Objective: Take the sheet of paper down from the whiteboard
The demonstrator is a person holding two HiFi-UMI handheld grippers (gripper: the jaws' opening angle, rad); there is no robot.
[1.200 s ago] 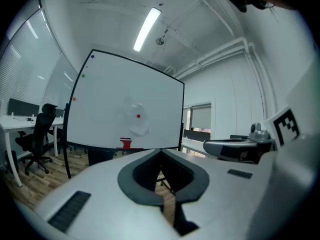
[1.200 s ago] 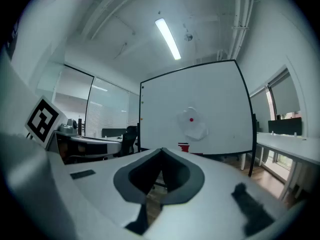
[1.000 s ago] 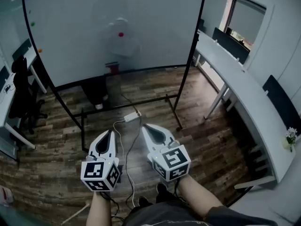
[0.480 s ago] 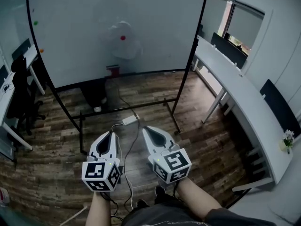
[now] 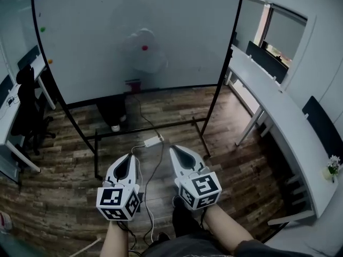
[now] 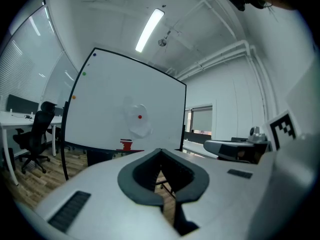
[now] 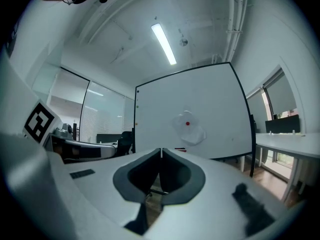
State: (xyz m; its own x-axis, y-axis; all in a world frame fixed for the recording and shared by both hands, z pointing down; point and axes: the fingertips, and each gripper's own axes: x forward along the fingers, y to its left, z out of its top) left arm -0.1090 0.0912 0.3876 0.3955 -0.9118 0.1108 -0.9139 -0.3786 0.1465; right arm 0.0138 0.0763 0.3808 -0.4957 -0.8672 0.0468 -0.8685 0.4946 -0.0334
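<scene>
A crumpled white sheet of paper (image 5: 146, 51) hangs on the whiteboard (image 5: 80, 42), pinned by a red magnet (image 5: 144, 47). The paper (image 6: 138, 121) also shows in the left gripper view, and the paper (image 7: 190, 128) in the right gripper view, straight ahead of each. My left gripper (image 5: 127, 159) and right gripper (image 5: 175, 150) are held side by side low in the head view, well short of the board. Both are shut with nothing between their jaws, which meet at the tips.
The whiteboard stands on a black frame (image 5: 206, 125) over a wooden floor, with a white power strip (image 5: 152, 141) and cable beneath. A red object (image 5: 132, 84) sits on the board's tray. A long white desk (image 5: 278, 116) runs along the right; a black office chair (image 5: 24, 106) stands at the left.
The whiteboard and paper sit slightly lower and larger in the head view than before. Both grippers have stayed shut and kept side by side.
</scene>
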